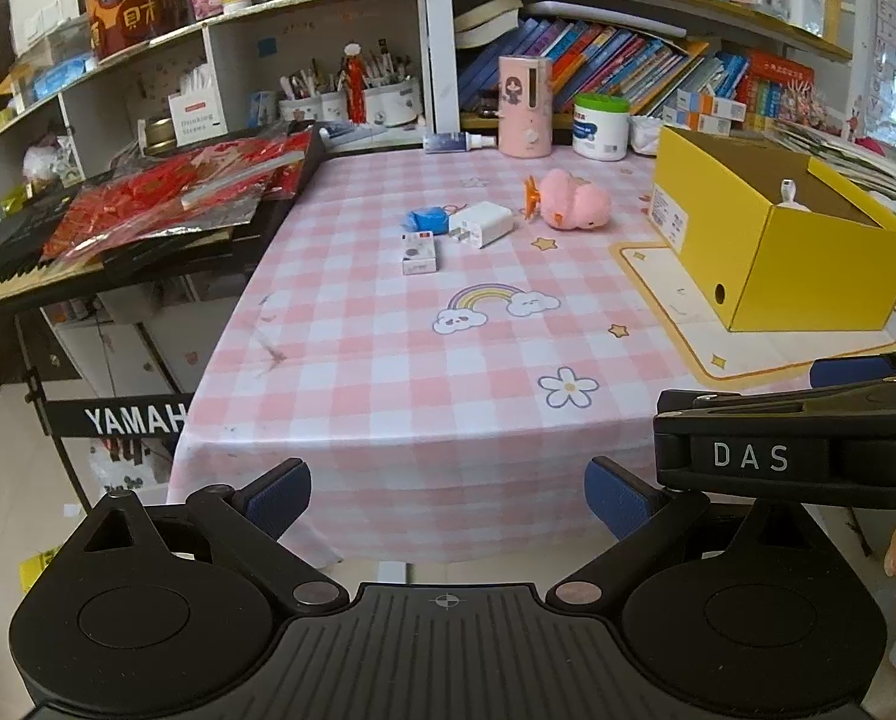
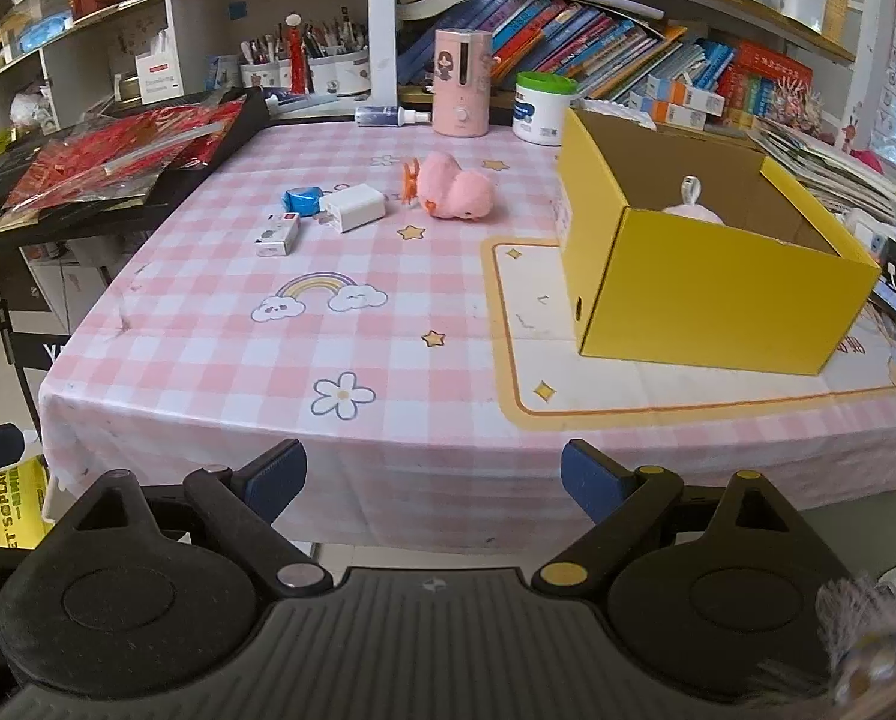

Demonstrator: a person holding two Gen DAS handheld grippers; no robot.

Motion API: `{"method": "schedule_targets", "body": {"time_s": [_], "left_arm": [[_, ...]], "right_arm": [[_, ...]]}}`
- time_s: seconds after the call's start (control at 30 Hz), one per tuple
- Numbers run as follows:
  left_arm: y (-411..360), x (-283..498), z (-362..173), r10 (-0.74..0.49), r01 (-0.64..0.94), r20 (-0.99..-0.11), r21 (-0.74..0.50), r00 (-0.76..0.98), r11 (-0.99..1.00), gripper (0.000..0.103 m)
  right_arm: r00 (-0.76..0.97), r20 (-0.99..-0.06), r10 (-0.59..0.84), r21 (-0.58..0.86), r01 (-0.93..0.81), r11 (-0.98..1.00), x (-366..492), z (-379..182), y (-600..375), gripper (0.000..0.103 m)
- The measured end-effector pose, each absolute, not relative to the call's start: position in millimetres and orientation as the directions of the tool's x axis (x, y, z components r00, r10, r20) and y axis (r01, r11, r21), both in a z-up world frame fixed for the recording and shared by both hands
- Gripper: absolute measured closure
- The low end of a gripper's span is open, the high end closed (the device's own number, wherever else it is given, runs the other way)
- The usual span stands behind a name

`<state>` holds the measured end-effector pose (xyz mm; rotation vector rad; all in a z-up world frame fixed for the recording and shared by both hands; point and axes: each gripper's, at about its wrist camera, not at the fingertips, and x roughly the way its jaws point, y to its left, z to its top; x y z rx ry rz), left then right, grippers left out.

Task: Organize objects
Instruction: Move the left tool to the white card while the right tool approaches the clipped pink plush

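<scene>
On the pink checked tablecloth (image 1: 387, 360) lie a pink plush toy (image 1: 574, 201), a white charger (image 1: 481, 223), a blue wrapped item (image 1: 426, 220) and a small white box (image 1: 419, 252). They also show in the right wrist view: plush toy (image 2: 457, 187), charger (image 2: 353, 207), blue item (image 2: 302, 199), small box (image 2: 278, 234). An open yellow box (image 1: 796, 258) (image 2: 706, 294) stands at the right with a pale object inside. My left gripper (image 1: 448, 501) and right gripper (image 2: 432, 480) are open and empty, both off the table's near edge.
A black Yamaha keyboard (image 1: 117, 228) with red foil packets stands left of the table. A pink dispenser (image 1: 524, 106), a white tub (image 1: 601, 126) and a spray bottle (image 1: 457, 142) stand at the table's back. Crowded bookshelves rise behind.
</scene>
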<state>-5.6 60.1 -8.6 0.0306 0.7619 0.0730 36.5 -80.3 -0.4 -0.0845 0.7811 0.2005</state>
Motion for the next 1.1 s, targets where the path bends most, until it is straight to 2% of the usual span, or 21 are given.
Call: {"method": "schedule_targets", "body": {"time_s": [0.43,0.77,1.1], "left_arm": [[68.4,44.5,-9.5,0.082,-0.074,-0.692,0.041,0.718,0.996,0.004],[74.3,94.3,-13.6,0.083,-0.106,-0.700,0.009,0.710,0.994,0.004],[75.7,140.8,-19.6,0.095,-0.139,-0.713,-0.004,0.694,0.990,0.004]], "right_arm": [[0.689,-0.705,0.171,0.008,-0.234,0.972,87.6,-1.2,-72.8,0.011],[0.683,-0.705,0.191,0.014,-0.256,0.967,145.5,-1.5,-63.9,0.019],[0.671,-0.711,0.208,0.022,-0.275,0.961,200.1,-5.4,-62.1,0.021]]}}
